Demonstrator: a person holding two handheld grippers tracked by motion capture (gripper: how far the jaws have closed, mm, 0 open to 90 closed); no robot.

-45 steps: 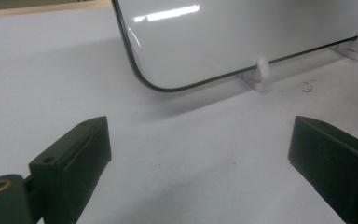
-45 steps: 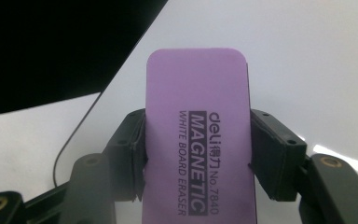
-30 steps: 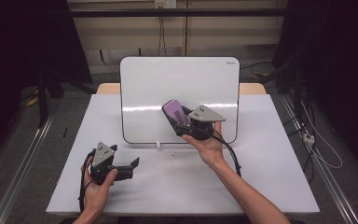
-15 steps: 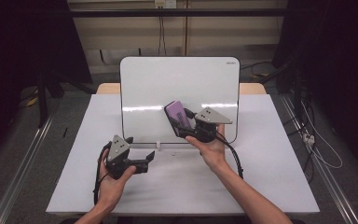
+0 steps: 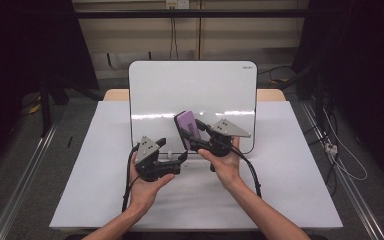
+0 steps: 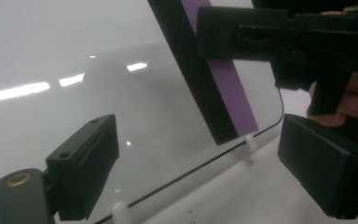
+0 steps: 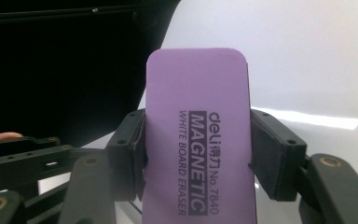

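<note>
Whiteboard (image 5: 192, 92) stands upright on small white feet at the back of the white table (image 5: 300, 165), its glossy face toward the person. Just before its lower edge, the right gripper (image 5: 192, 134) clamps a purple magnetic whiteboard eraser (image 7: 198, 135) by its long sides, jaws pressed tight on both, the eraser tilted up against the board. Beside it, the left gripper (image 5: 180, 156) is held low with its jaws spread wide, holding nothing, aimed at the board's bottom edge.
</note>
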